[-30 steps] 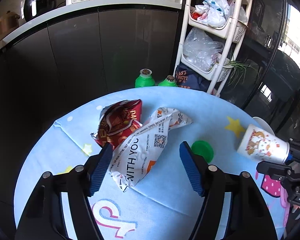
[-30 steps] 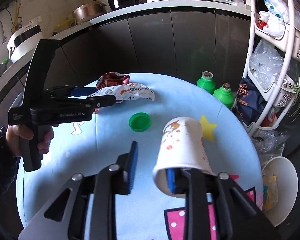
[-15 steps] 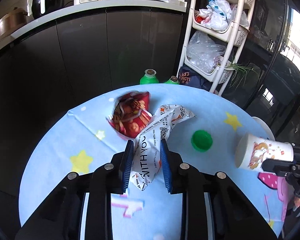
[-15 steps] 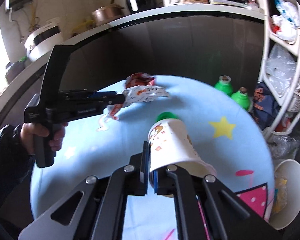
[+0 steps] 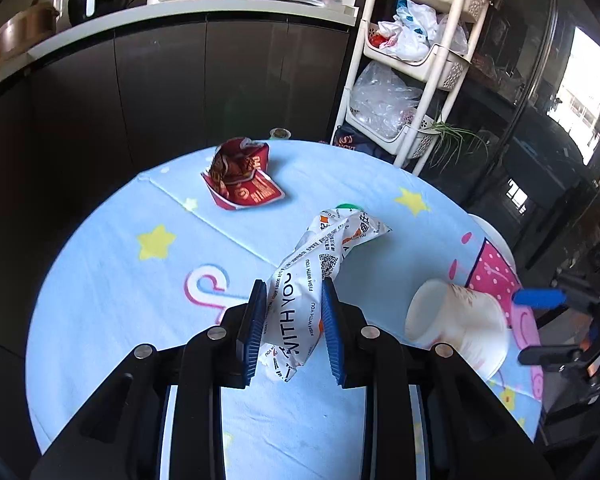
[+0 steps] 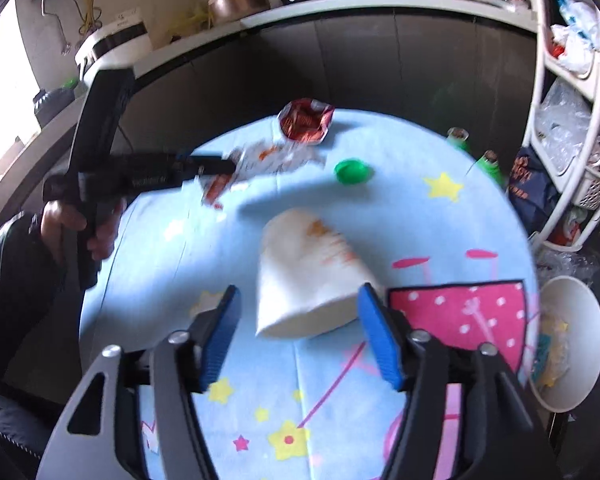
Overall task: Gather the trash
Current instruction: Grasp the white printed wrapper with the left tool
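Note:
My left gripper point(image 5: 292, 332) is shut on a white printed wrapper point(image 5: 312, 280) and holds it above the round blue table point(image 5: 140, 300); the wrapper shows blurred in the right wrist view point(image 6: 268, 160). A red snack bag point(image 5: 240, 180) lies at the table's far side, also in the right wrist view point(image 6: 306, 124). My right gripper point(image 6: 300, 332) is open, its jaws wide apart on either side of a white paper cup point(image 6: 308, 276). The cup point(image 5: 456, 324) lies on its side. A green cap point(image 6: 352, 171) lies farther off.
A white bin point(image 6: 568, 344) with trash inside stands by the table's right edge. Two green bottles point(image 6: 488, 164) and a white shelf rack point(image 5: 420, 60) stand behind the table. A dark counter point(image 5: 180, 60) curves along the back.
My left gripper lifted the white wrapper away from the red bag and toward the right. My right gripper opened and let go of the paper cup, which now lies between its jaws.

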